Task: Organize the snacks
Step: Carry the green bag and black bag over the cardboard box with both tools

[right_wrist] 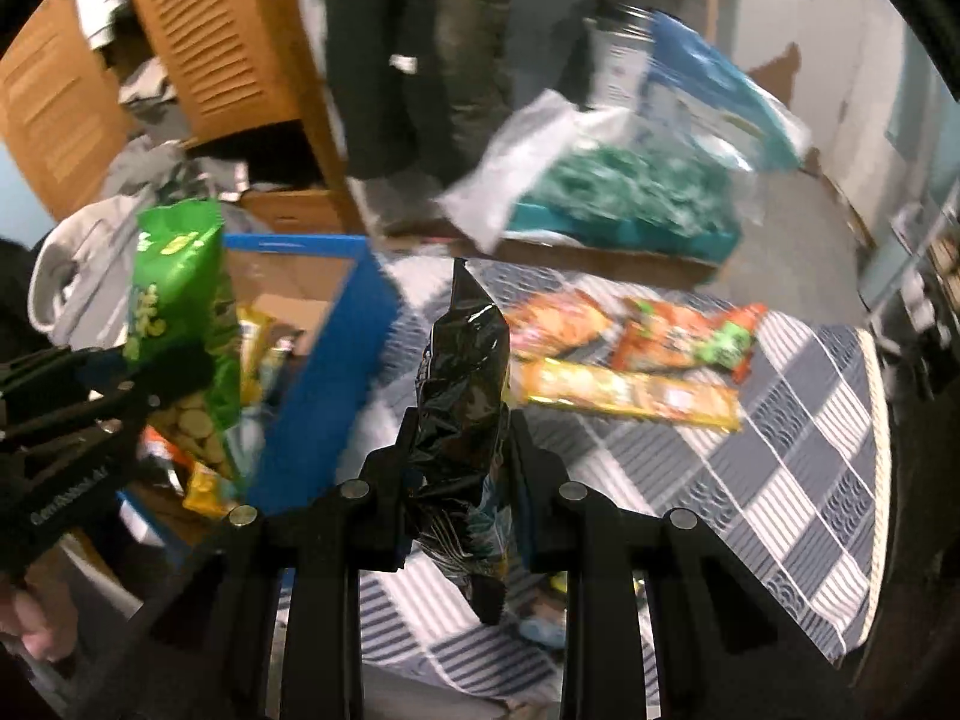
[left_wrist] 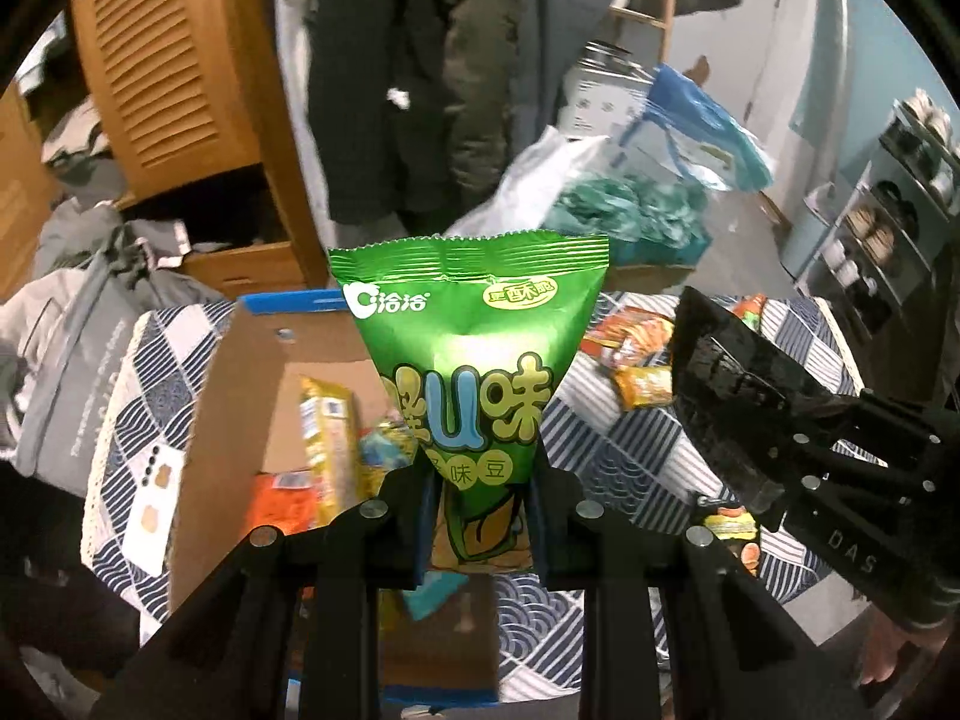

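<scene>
1. A checked blue-and-white cloth [right_wrist: 798,420] covers the surface, which fills the lower part of both views.
2. An open cardboard box with blue edging [left_wrist: 252,360] sits at the left side of the surface; yellow and orange snack packs [left_wrist: 327,420] lie inside it.
3. A green snack bag [left_wrist: 474,348] with a crimped top is held upright, above the box's right wall.
4. The left gripper [left_wrist: 480,516] is clamped tight on the lower part of that green bag, pads pressing both sides.
5. A crumpled black snack bag [right_wrist: 462,414] stands up between the fingers of the right gripper [right_wrist: 459,480], which is closed on its middle; it is held above the cloth, just right of the box's blue wall.
6. Loose on the cloth toward the far edge lie two orange packets [right_wrist: 678,330] and, just in front of them, a long yellow packet [right_wrist: 630,396].
7. A few small packets [left_wrist: 729,525] lie nearer the front of the surface, too blurred to identify.
</scene>
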Motion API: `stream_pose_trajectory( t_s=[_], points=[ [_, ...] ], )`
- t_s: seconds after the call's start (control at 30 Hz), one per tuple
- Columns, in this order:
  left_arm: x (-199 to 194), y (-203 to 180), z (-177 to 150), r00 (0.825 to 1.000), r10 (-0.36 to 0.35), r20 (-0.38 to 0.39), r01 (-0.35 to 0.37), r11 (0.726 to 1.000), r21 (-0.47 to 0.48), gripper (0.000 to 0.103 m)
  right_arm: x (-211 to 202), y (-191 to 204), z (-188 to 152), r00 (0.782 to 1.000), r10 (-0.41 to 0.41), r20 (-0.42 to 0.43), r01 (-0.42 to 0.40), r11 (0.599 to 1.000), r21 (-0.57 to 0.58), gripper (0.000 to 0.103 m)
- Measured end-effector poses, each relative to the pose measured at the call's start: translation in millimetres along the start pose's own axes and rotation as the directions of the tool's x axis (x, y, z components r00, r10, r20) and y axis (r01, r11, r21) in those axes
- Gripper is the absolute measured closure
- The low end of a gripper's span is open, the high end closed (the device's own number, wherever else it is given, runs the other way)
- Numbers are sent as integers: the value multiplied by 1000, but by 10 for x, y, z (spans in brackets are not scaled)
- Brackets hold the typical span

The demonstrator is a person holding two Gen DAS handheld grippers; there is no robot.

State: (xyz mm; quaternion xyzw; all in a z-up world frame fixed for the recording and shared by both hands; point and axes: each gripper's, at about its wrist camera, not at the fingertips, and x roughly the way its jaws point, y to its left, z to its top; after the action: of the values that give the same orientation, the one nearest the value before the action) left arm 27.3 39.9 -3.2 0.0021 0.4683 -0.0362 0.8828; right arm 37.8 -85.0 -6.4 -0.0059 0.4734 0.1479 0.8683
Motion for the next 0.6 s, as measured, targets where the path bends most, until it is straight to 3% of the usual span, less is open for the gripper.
stream_pose_trajectory(
  t_s=[0.4,0.6],
  points=[
    [74,740,-172,996,86,-9,-87,992,-96,78,317,839,322,997,76,-29,-79,990,-119,80],
    [217,1045,-213,992,123,-36,-127,982,-138,78,541,1183,434,996,74,-59,-83,981,-176,80]
  ],
)
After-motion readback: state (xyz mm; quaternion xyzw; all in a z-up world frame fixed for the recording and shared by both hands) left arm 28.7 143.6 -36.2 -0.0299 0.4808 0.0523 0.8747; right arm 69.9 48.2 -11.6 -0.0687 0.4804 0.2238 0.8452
